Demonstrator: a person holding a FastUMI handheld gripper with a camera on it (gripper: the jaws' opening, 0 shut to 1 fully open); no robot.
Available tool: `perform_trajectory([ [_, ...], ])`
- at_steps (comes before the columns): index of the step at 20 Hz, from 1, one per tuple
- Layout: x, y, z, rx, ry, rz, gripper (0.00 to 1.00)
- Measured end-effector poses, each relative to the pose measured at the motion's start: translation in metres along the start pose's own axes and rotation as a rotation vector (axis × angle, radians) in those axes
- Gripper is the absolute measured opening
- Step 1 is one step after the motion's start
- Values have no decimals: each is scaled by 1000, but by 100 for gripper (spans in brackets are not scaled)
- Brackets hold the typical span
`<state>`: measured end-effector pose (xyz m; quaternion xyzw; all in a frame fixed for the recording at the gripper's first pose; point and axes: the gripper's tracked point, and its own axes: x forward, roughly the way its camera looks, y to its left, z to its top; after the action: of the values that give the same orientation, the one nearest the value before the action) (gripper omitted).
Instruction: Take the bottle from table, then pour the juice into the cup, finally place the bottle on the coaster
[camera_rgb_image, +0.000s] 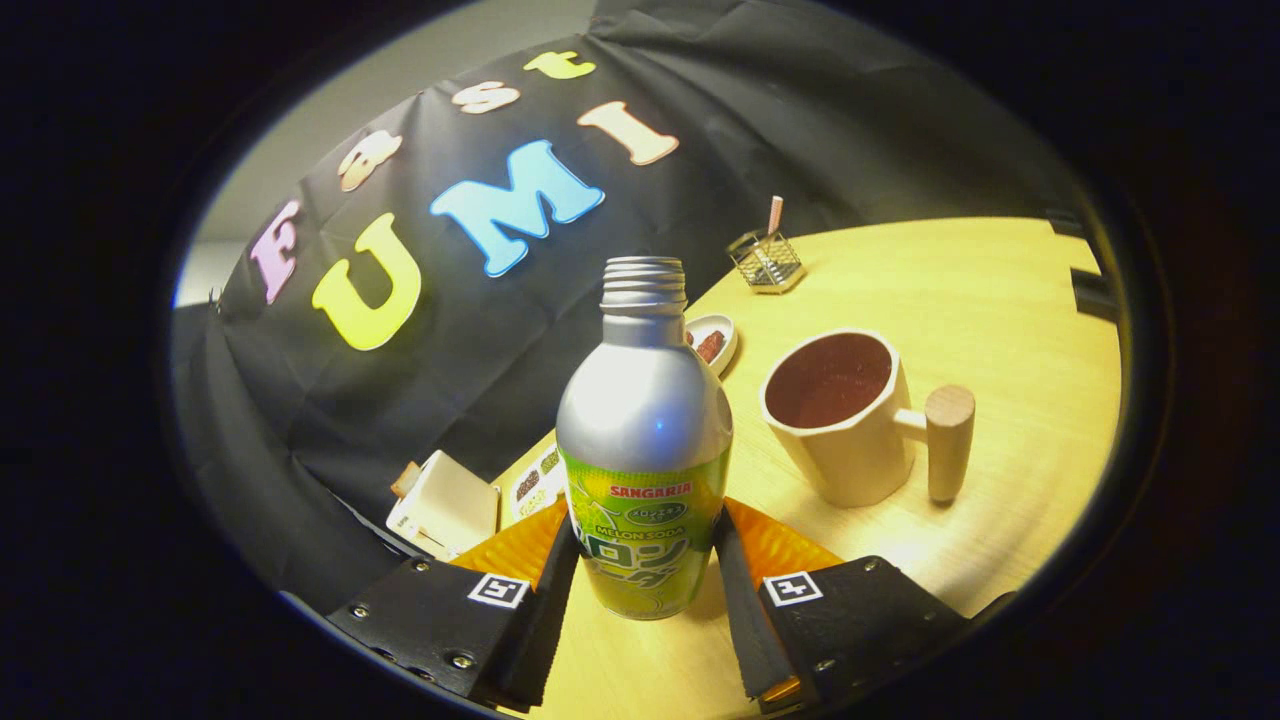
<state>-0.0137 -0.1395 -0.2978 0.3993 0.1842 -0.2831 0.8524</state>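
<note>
Bottle (645, 440) upright on table (960, 290), cap off, sitting on orange coaster (775, 545). Left of bottle: small white box (445, 505) by booth wall. Gripper (645, 585) around bottle low down, fingers (545, 610) close on both sides; pressing or just beside, cannot tell. Behind bottle: little dish (715, 340). Right: cup (845, 415) with wooden handle, dark inside. Farther back: wire basket (765, 260).

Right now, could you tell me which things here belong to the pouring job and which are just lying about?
Job: bottle, uncapped, between the gripper fingers; cup beyond; orange coaster under the bottle.
Lying about: wire holder, small dish, white box.
</note>
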Motion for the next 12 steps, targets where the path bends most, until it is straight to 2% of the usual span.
perform_trajectory([
  [12,10,-5,-2,381,57,34,70],
])
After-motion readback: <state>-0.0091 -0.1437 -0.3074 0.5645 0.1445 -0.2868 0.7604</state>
